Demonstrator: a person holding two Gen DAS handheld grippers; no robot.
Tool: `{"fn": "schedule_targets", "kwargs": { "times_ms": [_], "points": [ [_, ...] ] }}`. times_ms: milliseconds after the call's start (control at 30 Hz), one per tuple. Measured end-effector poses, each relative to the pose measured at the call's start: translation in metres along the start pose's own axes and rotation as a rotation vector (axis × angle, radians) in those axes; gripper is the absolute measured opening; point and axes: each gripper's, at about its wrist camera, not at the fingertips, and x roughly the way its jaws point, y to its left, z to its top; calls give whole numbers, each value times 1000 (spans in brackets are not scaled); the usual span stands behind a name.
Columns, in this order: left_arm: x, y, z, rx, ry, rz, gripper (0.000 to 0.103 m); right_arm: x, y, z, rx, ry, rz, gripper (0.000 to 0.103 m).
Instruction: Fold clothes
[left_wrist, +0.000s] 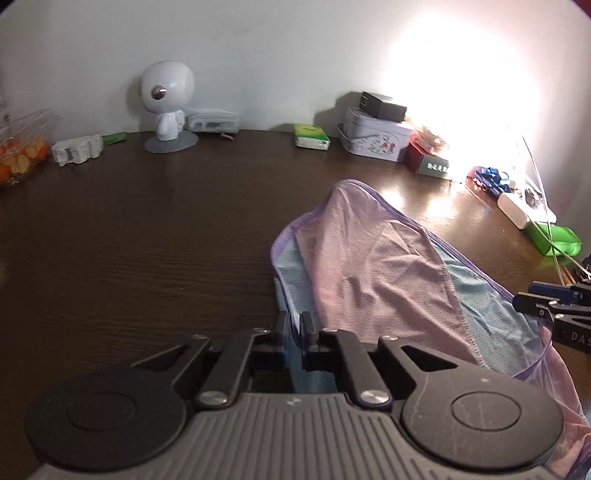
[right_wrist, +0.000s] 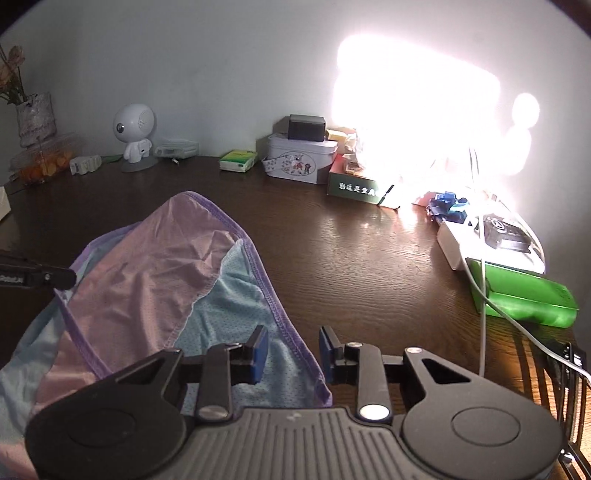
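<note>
My dark wood-grain table (left_wrist: 147, 240) lies bare to the left. On it the pink-and-blue mesh garment with purple trim (left_wrist: 373, 266) runs away from me, towards the wall. My left gripper (left_wrist: 294, 332) pinches its near edge; my right gripper (right_wrist: 293, 345), apparently empty, gapes over the purple hem (right_wrist: 295, 339).

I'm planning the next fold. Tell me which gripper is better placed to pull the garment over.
Left. The left gripper is already shut on the garment at its purple edge, while the right gripper is open, its jaws straddling the opposite hem without clamping it.
</note>
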Motion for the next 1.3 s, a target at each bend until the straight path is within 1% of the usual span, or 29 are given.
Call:
{"fn": "schedule_targets", "kwargs": {
  "times_ms": [33,100,133,200,233,300,333,367,433,467,500,533,600,633,667,700,733,767,800,833,867,933,967,1000,1033,1067,1133,1233,1300],
  "points": [
    [-4,9,1,-33,-10,17,2,4,2,-1,-5,6,8,26],
    [-5,21,3,-72,-11,47,2,10,5,-3,-14,27,5,23],
    [-5,25,5,-90,-8,57,2,11,7,-5,-17,16,-4,22],
    [-3,30,11,-123,-10,60,3,11,6,-3,-7,18,-19,22],
    [-2,32,14,-138,-14,62,7,12,6,-3,-2,19,-29,22],
    [6,29,20,-131,2,48,31,6,7,-2,0,10,-66,22],
    [10,24,22,-118,10,30,47,-3,8,-2,-13,-12,-53,22],
    [15,19,24,-102,20,16,49,-11,9,-1,-23,-27,-28,22],
    [24,7,25,-69,49,-2,48,-22,5,0,-28,-31,-13,24],
    [28,3,24,-59,63,-27,34,-26,2,0,-28,-27,-16,27],
    [29,0,22,-46,66,-41,21,-26,-2,-1,-28,-17,-30,28],
    [30,-3,20,-25,68,-43,2,-23,-7,-3,-20,2,-37,28],
    [27,-2,19,-9,65,-68,2,-16,-15,-11,12,52,-32,28],
    [23,4,22,-29,60,-82,2,-14,-16,-14,22,61,-19,23],
    [18,13,26,-57,49,-93,2,-12,-17,-17,32,70,-7,6],
    [13,21,30,-82,39,-94,2,-13,-17,-18,42,68,-7,4],
    [10,29,35,-102,28,-83,2,-14,-17,-19,51,65,-5,4],
    [8,36,37,-112,17,-50,3,-18,-16,-18,56,45,0,4],
    [7,42,37,-119,6,16,6,-23,-15,-17,61,25,7,5],
    [6,47,36,-122,0,79,17,-29,-14,-15,63,8,10,8],
    [3,50,32,-111,4,115,28,-36,-13,-13,65,-8,12,11],
    [-12,52,22,-120,-9,61,29,-50,-10,-15,55,-28,19,13],
    [-25,48,14,-121,-6,-9,32,-57,-8,-18,46,-30,31,18],
    [-36,37,5,-83,-1,-75,34,-62,-6,-22,36,-26,41,20],
    [-47,27,-3,-46,4,-141,42,-65,-4,-28,22,-14,49,22],
    [-57,15,-12,-3,11,-199,44,-69,-1,-34,7,-1,55,23],
    [-76,-13,-36,112,41,-272,44,-77,3,-47,-3,12,51,23],
    [-101,-45,-78,228,78,-357,45,-99,4,-68,25,6,73,23],
    [-111,-63,-104,295,84,-385,46,-117,6,-84,56,-2,97,23]
  ]
}}
